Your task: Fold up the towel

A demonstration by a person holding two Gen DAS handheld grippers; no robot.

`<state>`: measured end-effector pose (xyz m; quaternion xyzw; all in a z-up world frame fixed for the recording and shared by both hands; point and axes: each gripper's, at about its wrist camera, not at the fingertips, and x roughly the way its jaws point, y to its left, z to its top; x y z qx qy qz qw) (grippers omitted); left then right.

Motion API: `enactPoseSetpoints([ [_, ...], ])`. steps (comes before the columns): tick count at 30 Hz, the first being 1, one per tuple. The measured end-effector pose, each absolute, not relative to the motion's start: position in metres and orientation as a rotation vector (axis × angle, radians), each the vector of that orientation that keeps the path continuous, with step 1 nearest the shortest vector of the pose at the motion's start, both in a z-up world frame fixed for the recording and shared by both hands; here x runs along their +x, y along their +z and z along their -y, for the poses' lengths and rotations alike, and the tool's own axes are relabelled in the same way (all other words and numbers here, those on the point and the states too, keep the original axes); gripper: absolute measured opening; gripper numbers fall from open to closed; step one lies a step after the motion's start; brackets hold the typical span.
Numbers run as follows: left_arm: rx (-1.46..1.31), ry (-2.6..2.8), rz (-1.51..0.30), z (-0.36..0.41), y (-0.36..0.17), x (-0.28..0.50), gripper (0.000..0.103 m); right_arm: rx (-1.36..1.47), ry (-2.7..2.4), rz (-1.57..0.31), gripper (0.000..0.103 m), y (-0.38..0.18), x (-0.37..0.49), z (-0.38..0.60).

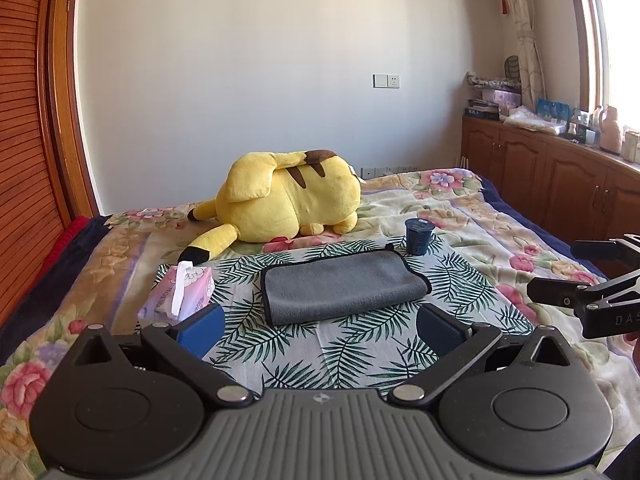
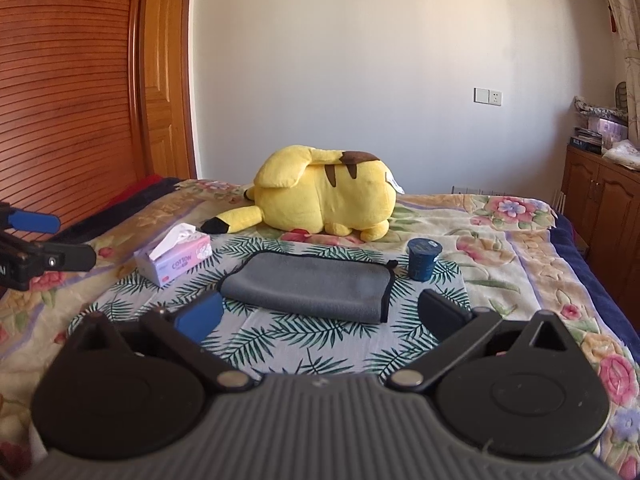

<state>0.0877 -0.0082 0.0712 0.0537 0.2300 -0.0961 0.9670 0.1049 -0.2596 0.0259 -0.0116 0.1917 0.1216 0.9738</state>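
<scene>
- Your left gripper (image 1: 320, 330) hangs wide apart above the leaf-print cloth (image 1: 340, 356), holding nothing; your right gripper (image 2: 320, 320) is spread just as wide and equally empty.
- The grey towel (image 1: 344, 286) lies flat on that cloth, already doubled by the look of it — a soft rounded fold runs along its near edge, dark piping trims the rest.
- You seem to be either between folds or finished; neither tool touches it.
- If another fold is wanted, you'd need to close on two corners of one short end — thick plush pile, so bite both layers.
- Watch the neighbours: a soft tissue pack (image 1: 180, 292) near the towel's left end, a small dark ribbed cup (image 1: 418, 236) near its far right corner, a yellow plush toy (image 1: 288, 204) behind.
</scene>
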Motion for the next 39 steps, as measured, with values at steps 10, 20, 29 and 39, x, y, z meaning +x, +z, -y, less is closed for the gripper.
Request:
enactPoseSetpoints([
  [10,0.089,-0.189,-0.465,0.013,0.057,0.065,0.087,-0.023,0.251,-0.418,0.103,0.01,0.087,0.248],
  [20,0.074,-0.177,-0.466,0.011,0.038,0.048,0.087,-0.009,0.252,-0.434,0.103,0.001,0.069,0.24],
  [29,0.06,-0.15,-0.483,0.007,0.017,0.034,0.087,0.005,0.26,-0.452,0.103,-0.011,0.056,0.233],
  [39,0.023,-0.125,-0.489,0.007,-0.003,0.024,0.087,0.015,0.245,-0.458,0.103,-0.017,0.048,0.236],
])
